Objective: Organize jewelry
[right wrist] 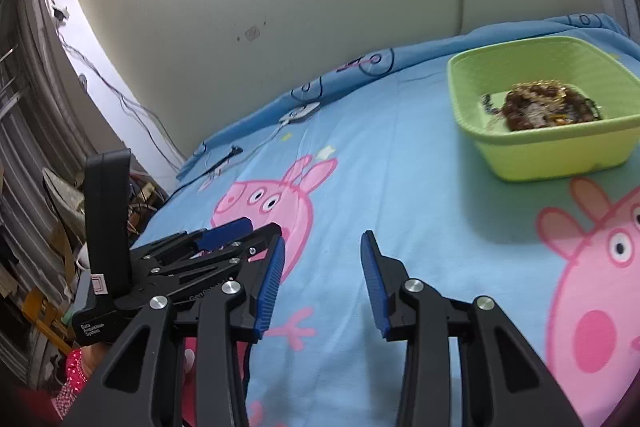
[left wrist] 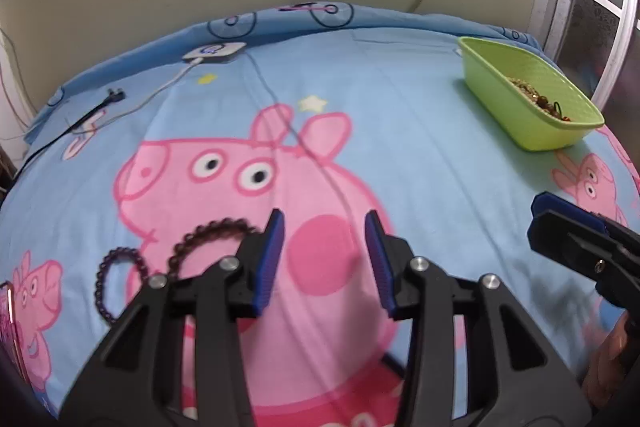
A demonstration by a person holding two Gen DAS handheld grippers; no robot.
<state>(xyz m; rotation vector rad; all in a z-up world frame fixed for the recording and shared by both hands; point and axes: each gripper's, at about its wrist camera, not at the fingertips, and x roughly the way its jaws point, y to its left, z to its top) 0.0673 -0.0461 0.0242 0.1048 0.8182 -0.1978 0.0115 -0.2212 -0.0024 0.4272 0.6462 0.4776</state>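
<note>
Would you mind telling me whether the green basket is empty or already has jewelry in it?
Not empty. The green basket holds a heap of brown and gold beaded jewelry on its floor; its walls rise well above the pile.

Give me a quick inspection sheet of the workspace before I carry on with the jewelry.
Surface: bedsheet, blue with pink cartoon pigs, lightly creased.
Job's things: two dark bead bracelets on the sheet, left of the left gripper; green basket at far right, already holding a pile of jewelry.
Clutter: white charger near the far edge; a pink object at the left edge, cut off.
Grippers: left gripper open, nothing between its jaws; right gripper open, empty.
Cables: white cable from the charger; black cable beside it.
Surroundings: cream wall with black tape; window at right.
</note>
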